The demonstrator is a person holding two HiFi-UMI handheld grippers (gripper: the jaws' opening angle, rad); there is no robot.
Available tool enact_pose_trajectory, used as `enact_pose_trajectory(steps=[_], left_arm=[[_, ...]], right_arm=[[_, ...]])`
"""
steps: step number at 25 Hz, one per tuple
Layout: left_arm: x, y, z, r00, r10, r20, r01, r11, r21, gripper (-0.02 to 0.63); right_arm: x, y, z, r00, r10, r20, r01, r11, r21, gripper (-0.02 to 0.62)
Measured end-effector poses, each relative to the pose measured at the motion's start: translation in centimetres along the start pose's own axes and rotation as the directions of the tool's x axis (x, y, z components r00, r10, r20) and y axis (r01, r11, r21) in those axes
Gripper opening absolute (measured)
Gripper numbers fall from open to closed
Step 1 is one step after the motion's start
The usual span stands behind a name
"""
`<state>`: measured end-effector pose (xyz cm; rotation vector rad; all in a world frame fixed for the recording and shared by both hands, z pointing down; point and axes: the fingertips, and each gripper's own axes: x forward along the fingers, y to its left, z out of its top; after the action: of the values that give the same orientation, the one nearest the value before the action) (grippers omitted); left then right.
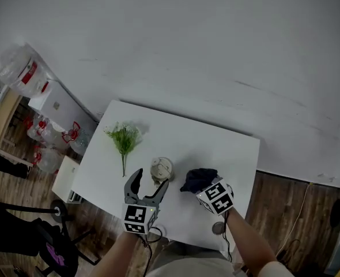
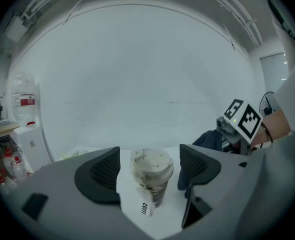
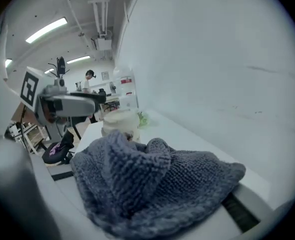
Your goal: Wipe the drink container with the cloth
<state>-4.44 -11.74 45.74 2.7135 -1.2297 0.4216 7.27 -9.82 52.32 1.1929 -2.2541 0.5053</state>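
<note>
Overhead, head view. White bench (image 1: 176, 212) against a pale wall, wooden floor (image 1: 285, 212) at both sides.
- Cup (image 1: 161, 168): lidded, pale, upright near the middle of the bench.
- Sprig (image 1: 124, 137): green, lying flat, to the left of the cup and further back, apart from it.
- Left gripper (image 1: 151, 180): jaws spread, tips just short of the cup on the near side.
- Right gripper (image 1: 211, 192): to the right of the cup, its front end buried in the cloth (image 1: 199, 179), a dark bundle just beside the cup.

Left gripper view.
- Jaws well apart, and the cup (image 2: 151, 176) stands between them, a gap showing on each side, neither pad touching it.
- Label (image 2: 145, 206): white strip with dark print hanging from the cup's lower wall.
- Cloth (image 2: 207, 139) and the right gripper's marker cube show beyond the right-hand jaw.

Right gripper view.
- Jaws closed on the cloth (image 3: 152, 184), grey knit, bunched and filling the lower frame.
- Cup (image 3: 120, 124) just behind the bundle, with the sprig (image 3: 142, 118) past it.
- Left gripper's marker cube sits at the left.
- Person (image 3: 90, 75): small, far back in the room.
</note>
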Motion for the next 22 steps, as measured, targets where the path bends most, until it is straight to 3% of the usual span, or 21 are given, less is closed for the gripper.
enact_pose_trajectory(steps=[7, 10, 13, 22], left_arm=[[-3.2, 0.5, 3.7, 0.999, 0.021, 0.045, -0.026, 0.994, 0.11, 0.303], [-5.1, 0.9, 5.7, 0.997, 0.031, 0.07, -0.036, 0.997, 0.061, 0.272], [-7.2, 1.6, 7.9, 0.993, 0.052, 0.108, -0.054, 0.998, 0.014, 0.247], [-13.1, 3.7, 13.6, 0.973, 0.124, 0.197, -0.149, 0.982, 0.118, 0.128]], right_arm=[[-6.8, 1.7, 8.7, 0.98, -0.016, 0.198, 0.012, 1.0, 0.021, 0.04], [-9.7, 3.3, 12.4, 0.961, -0.003, 0.278, 0.008, 1.0, -0.019, 0.04], [-12.4, 4.9, 15.7, 0.935, 0.014, 0.353, 0.005, 0.999, -0.05, 0.04], [-19.4, 8.9, 22.6, 0.845, 0.049, 0.533, 0.01, 0.994, -0.106, 0.04]])
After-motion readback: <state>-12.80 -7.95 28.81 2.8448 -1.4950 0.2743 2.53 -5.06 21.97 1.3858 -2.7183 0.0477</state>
